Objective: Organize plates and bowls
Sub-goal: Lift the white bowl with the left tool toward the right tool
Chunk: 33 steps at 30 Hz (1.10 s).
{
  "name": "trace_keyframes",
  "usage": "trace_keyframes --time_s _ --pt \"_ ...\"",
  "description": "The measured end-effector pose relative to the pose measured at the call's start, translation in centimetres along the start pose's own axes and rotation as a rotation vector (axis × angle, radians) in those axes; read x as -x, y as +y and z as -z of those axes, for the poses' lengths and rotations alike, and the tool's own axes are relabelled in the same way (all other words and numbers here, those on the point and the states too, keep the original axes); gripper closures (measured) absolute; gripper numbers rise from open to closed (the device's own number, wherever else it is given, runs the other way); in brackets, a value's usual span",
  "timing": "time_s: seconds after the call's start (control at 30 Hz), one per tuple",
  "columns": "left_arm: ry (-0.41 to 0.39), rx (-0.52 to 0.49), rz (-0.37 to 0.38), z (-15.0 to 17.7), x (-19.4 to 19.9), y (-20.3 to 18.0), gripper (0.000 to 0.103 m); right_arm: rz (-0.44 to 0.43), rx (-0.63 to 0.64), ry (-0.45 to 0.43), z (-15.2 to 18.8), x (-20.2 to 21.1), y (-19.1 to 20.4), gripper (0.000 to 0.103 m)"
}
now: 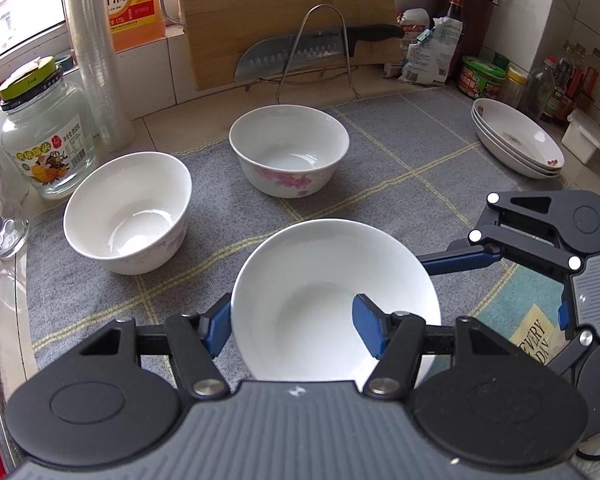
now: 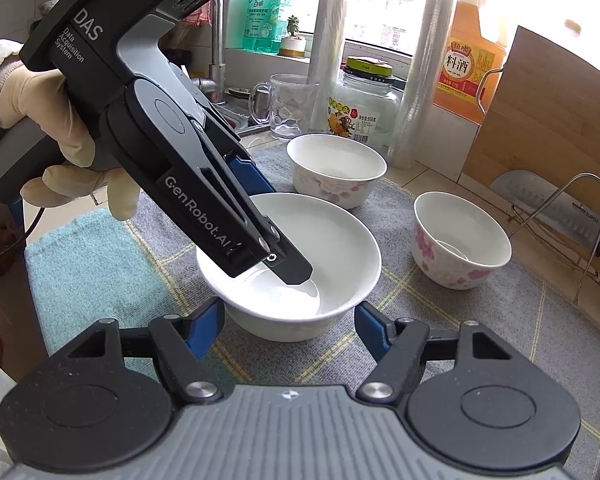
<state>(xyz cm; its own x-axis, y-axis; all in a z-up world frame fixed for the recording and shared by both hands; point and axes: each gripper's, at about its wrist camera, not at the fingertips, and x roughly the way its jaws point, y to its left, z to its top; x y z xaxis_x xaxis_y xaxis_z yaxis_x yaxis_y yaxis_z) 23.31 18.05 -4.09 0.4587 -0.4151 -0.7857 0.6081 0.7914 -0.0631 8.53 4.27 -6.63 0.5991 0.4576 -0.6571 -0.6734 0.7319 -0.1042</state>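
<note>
Three bowls sit on the grey checked cloth (image 1: 400, 152) covering the counter, and here is the left hand-held gripper (image 1: 290, 308) right over the plain white bowl (image 1: 320, 280) at bottom centre of its own view. Its jaws are spread and straddle the bowl's wall, with one blue-padded finger just outside the left rim and the other dipped inside the glossy hollow. From the right wrist view, the dark tip of that inner finger reaches down near the bowl's floor, and a gloved hand (image 2: 40, 112) grips the handle at upper left. The right hand-held gripper (image 2: 289, 312) waits just beside the same bowl, jaws apart and holding nothing, with the bowl's near wall just beyond its fingertips. The bowl stands upright, round and smooth with no pattern. Left of centre in the left wrist view stands a deeper bowl with faint flowers (image 1: 128, 216), and above centre is a straight-sided bowl with pink blossoms (image 1: 288, 148). At the far right edge, well apart, sits a stack of shallow oval plates (image 1: 516, 136) in shiny white glaze. Behind them all, a wooden cutting board (image 1: 284, 12) leans upright, and a dimpled steel cleaver (image 1: 300, 54) rests across a wire rack (image 1: 324, 12).
</note>
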Motion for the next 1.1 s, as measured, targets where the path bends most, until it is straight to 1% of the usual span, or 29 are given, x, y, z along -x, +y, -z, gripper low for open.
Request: trace_keyframes --time_s 0.3,0.77,1.1 --pt "-0.007 -0.058 0.043 -1.7 -1.4 -2.6 0.041 0.059 -0.031 0.006 1.1 2.0 -1.6 0.027" --pt "0.005 -0.168 0.141 -4.4 -4.5 -7.4 0.041 0.169 -0.124 0.04 4.1 4.8 -4.5 0.027" --pt "0.02 -0.205 0.186 -5.4 -6.3 -9.6 0.041 0.218 -0.173 0.068 6.1 6.3 -5.9 0.027"
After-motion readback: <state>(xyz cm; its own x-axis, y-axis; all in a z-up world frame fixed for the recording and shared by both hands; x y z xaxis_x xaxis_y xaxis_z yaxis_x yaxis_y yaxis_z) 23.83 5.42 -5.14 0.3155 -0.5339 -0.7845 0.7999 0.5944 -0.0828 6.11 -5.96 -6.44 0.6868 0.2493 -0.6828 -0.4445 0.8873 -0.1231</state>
